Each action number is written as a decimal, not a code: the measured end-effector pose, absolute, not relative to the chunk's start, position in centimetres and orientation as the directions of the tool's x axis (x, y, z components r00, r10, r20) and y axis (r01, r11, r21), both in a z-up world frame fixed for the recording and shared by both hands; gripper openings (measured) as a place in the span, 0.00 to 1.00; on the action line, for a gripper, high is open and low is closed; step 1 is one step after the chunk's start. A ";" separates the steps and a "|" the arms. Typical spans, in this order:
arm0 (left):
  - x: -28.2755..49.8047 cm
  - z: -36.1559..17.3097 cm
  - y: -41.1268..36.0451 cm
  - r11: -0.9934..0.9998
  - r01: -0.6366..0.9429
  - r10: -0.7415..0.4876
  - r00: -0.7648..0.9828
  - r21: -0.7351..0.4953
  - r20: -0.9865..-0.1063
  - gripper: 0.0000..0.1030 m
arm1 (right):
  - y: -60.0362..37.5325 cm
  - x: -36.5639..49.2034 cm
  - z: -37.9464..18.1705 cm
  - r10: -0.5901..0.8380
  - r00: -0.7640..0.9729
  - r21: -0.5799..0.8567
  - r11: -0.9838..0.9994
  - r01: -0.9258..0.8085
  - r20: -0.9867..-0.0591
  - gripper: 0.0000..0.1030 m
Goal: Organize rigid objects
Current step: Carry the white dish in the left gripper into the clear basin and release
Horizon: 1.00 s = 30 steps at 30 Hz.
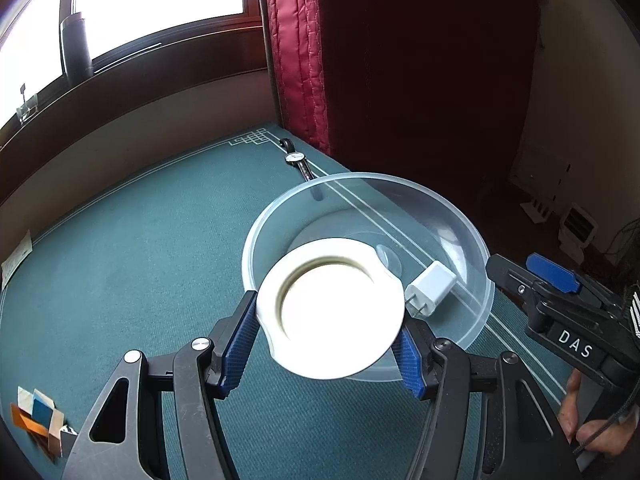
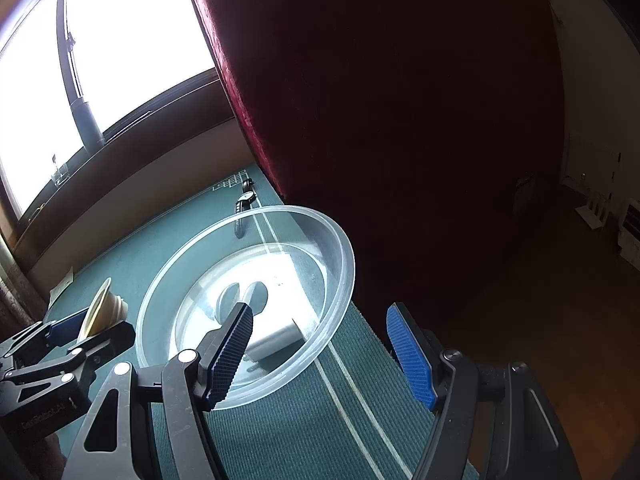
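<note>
My left gripper (image 1: 326,344) is shut on a white round threaded flange fitting (image 1: 330,312) and holds it above the near rim of a clear plastic bowl (image 1: 460,216). A white USB charger (image 1: 430,288) lies inside the bowl. In the right wrist view the bowl (image 2: 344,264) sits just ahead, with the charger (image 2: 276,340) in it and the fitting (image 2: 104,312) held at the left by the left gripper (image 2: 86,330). My right gripper (image 2: 324,352) is open and empty over the bowl's near right edge. A wristwatch (image 1: 297,158) lies on the green mat beyond the bowl.
The green mat (image 1: 140,248) covers the table. A red quilted curtain (image 1: 304,60) hangs behind the bowl. A dark bottle (image 1: 76,46) stands on the window sill. Folded colour cards (image 1: 38,420) lie at the near left, a paper slip (image 1: 16,260) at the far left.
</note>
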State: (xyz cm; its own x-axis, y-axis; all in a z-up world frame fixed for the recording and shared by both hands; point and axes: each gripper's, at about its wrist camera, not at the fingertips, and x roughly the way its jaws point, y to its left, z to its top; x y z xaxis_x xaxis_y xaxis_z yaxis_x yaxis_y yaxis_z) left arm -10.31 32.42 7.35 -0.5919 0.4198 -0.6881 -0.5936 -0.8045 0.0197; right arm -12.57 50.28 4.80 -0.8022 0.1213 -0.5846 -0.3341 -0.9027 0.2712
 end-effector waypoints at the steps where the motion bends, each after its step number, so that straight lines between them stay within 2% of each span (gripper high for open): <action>1: -10.6 7.1 32.7 -0.805 -0.593 0.419 -0.588 0.017 -0.692 0.61 | 50.4 -12.5 4.7 0.121 -0.801 0.274 -0.901 -0.336 -0.586 0.71; 13: -12.5 5.8 34.8 -0.780 -0.624 0.476 -0.535 -0.053 -0.698 0.62 | 50.7 -12.2 4.3 0.119 -0.796 0.284 -0.894 -0.346 -0.594 0.71; 14: -12.5 5.8 34.9 -0.777 -0.627 0.481 -0.530 -0.059 -0.698 0.64 | 50.7 -12.2 4.3 0.119 -0.796 0.285 -0.894 -0.346 -0.594 0.71; 15: -12.6 5.8 34.9 -0.776 -0.627 0.482 -0.528 -0.062 -0.699 0.74 | 50.7 -12.1 4.3 0.119 -0.795 0.285 -0.893 -0.347 -0.595 0.71; 17: -12.5 5.7 34.5 -0.785 -0.616 0.478 -0.537 -0.063 -0.695 0.84 | 50.8 -12.1 4.2 0.119 -0.793 0.287 -0.892 -0.349 -0.597 0.71; 30: -11.8 5.1 31.7 -0.843 -0.537 0.384 -0.601 -0.002 -0.701 0.84 | 50.2 -12.1 4.0 0.112 -0.791 0.275 -0.901 -0.336 -0.601 0.71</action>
State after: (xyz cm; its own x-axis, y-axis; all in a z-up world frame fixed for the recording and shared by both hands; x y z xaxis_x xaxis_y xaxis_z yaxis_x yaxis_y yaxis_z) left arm -11.76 31.71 5.09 -0.6009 0.3844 -0.7008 -0.5375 -0.8433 -0.0017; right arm -12.05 50.23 4.01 -0.7915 0.1118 -0.6009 -0.3364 -0.9005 0.2755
